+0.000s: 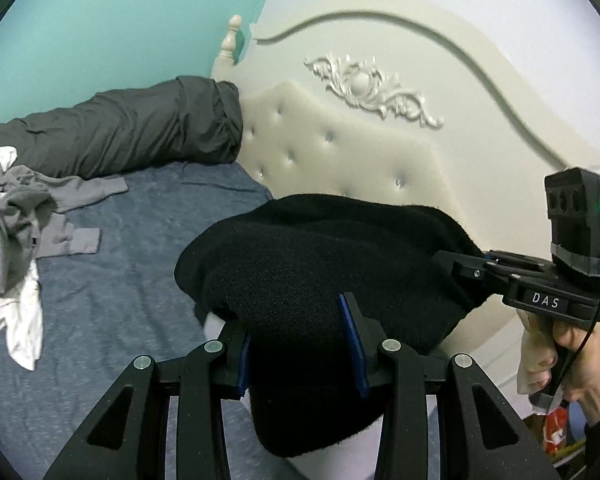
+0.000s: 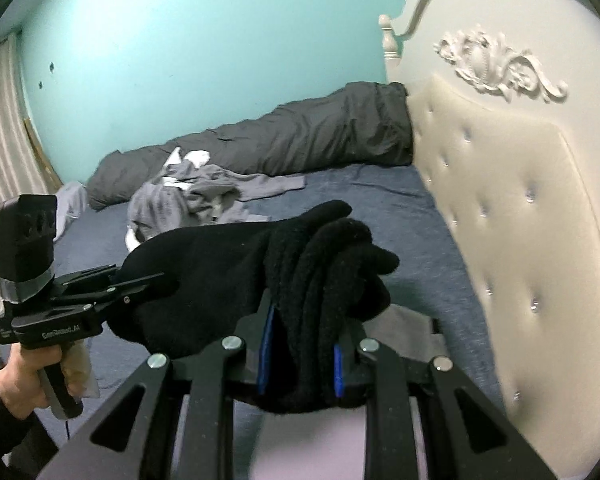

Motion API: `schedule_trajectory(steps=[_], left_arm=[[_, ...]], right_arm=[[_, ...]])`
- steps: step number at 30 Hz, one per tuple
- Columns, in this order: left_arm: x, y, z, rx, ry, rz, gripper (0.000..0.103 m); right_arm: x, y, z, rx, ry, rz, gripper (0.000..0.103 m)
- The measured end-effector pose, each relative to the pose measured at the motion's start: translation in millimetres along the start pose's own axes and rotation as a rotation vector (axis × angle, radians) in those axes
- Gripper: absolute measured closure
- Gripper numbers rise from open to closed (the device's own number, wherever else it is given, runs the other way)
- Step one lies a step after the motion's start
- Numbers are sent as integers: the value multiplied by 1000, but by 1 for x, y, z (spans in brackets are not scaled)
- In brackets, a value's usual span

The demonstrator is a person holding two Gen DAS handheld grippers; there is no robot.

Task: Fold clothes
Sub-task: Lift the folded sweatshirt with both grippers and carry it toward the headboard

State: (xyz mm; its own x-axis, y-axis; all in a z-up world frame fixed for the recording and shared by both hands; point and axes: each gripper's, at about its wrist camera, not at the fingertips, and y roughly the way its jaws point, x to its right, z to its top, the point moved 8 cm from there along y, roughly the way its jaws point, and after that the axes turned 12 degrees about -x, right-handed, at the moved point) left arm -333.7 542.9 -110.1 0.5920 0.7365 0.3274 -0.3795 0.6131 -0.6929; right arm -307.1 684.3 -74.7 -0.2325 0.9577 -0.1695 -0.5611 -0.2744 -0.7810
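- The left gripper point(image 1: 300, 344) is clamped on one end of a folded black fleece garment point(image 1: 320, 264), the blue pads pressing into the thick fabric from both sides.
- The right gripper point(image 2: 306, 344) pinches the other end of the same garment point(image 2: 228, 276), where several stacked layers bunch up between its narrow-set pads.
- The garment hangs stretched between the two grippers, lifted clear of the bed.
- In the left wrist view, the right gripper point(image 1: 472, 272) enters from the right, held by a hand point(image 1: 580, 360).
- In the right wrist view, the left gripper point(image 2: 140, 284) comes in from the left, held by the other hand point(image 2: 24, 384).
- Below both grippers lies a blue bedsheet point(image 1: 132, 264).
- Beyond and left of them sits a heap of grey and white clothes point(image 2: 188, 200).
- Farther off, a dark grey rolled duvet point(image 1: 132, 128) lies along a teal wall point(image 2: 200, 52).
- To the right stands a cream tufted headboard point(image 2: 512, 208).
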Motion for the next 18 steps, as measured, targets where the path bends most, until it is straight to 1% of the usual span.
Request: schedule_trajectory(steps=[2,3,6,8,10,13,16,18], left_arm=[[6,25,-8,-17,-7,-2,62],[8,40,-18,-34,-12,-6,62],[12,82,-50,-106,-28,-20,62],[15,102,-72,-153,-42,-38,62],[20,115,-91,-185,-35,-46,62],[26,124,-114,-225,-36,-58,62],[27,129,-134,-256,-59,-72,62],[28,127,-139,-262,-69,-79,62]], right_arm=[[19,13,-11,-15,9,-20,81],[29,21,-17,-25,18,-26,81],[56,50,-52,-88,66,-28,81],[70,67,-80,-137,90,-28,81],[80,75,-103,-163,118,-19,81],[93,82,-130,-198,170,5,81],[96,85,-146,-244,188,18,81],[95,84,-153,-253,200,32,81]])
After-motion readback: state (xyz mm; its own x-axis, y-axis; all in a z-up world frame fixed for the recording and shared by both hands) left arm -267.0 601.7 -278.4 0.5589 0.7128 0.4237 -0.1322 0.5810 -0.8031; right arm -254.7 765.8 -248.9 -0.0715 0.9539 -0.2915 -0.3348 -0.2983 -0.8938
